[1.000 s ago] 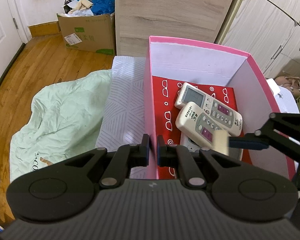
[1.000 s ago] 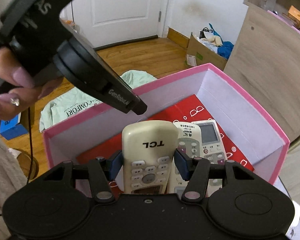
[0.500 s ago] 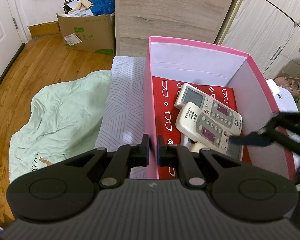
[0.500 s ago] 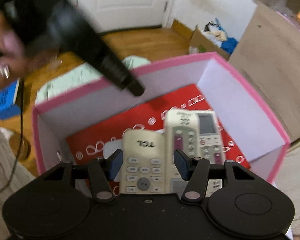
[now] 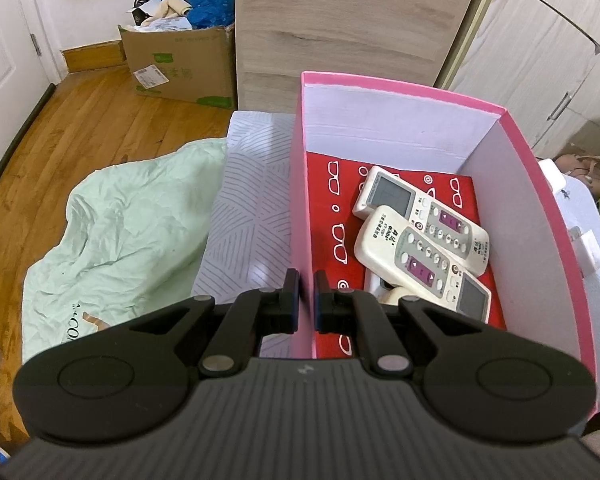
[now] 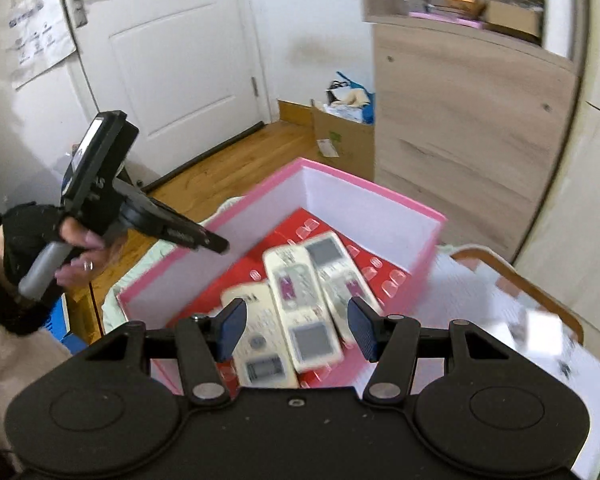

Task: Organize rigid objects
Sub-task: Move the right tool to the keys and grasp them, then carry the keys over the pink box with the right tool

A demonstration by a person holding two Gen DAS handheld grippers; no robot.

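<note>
Inside the pink box, three remote controls lie on a red liner printed with white eyeglass shapes. Two white remotes rest side by side at a slant: one with its screen toward the far wall, the other with its screen toward the near end, overlapping the first along its edge. A third, cream-coloured remote lies beside them near the box's near end; in the left wrist view only a small part of it shows under the second remote.

Left gripper: its jaws are pressed together on the box's left wall, one finger outside and one inside, pinching the wall. In the right wrist view a hand holds this gripper by its grey handle.

Right gripper: its blue-padded fingers stand spread apart above the near end of the box, with nothing between the pads. The right wrist view is blurred.

The box stands on a white patterned cloth, with a pale green sheet beside it. A cardboard box filled with oddments stands on the wooden floor, next to a wooden cabinet. A white door is shut.
</note>
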